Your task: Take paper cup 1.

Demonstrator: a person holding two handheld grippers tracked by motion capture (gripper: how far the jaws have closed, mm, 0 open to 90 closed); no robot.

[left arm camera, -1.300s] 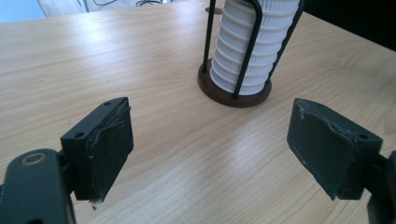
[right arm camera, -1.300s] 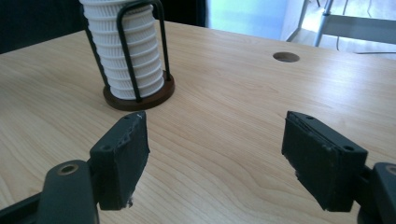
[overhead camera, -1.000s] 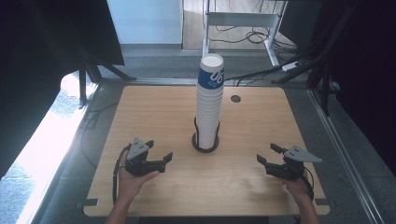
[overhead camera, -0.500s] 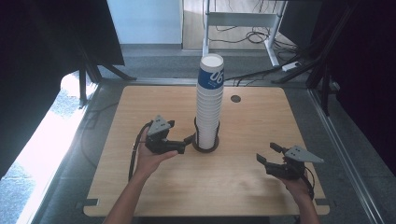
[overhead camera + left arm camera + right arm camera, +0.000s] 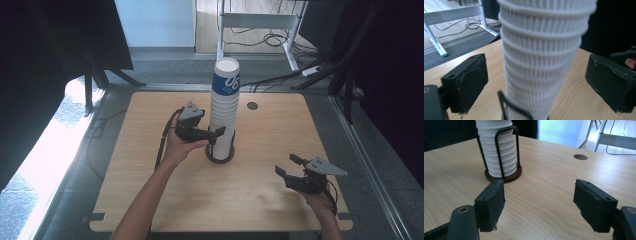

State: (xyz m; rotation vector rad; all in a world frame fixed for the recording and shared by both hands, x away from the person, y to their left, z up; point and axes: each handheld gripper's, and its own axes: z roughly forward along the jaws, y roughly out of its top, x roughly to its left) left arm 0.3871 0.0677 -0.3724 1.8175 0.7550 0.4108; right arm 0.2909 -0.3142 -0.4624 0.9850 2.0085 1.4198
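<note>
Wooden table [image 5: 165,200] beneath both tongs, spread wide under everything

Tall stack of ribbed white paper cups [image 5: 224,112], blue-printed cup on top, standing upright in a dark wire holder [image 5: 220,152] on a round base; well ahead and to the left of the right tongs, right in front of the left tongs

Seen along the left tongs, the stack [image 5: 541,62] rising between the two black jaws, a clear gap on either side, neither pad pressing on it

Left tongs [image 5: 218,133] raised off the table at mid-height of the stack, jaws apart and just been opening, cups between them but not gripped

Right tongs [image 5: 286,166] low over the near right part of the table, well apart from the stack, jaws spread with nothing but bare wood between them [image 5: 537,202]

Small round hole [image 5: 252,106] in the table beyond the stack, far side from both tongs
</note>
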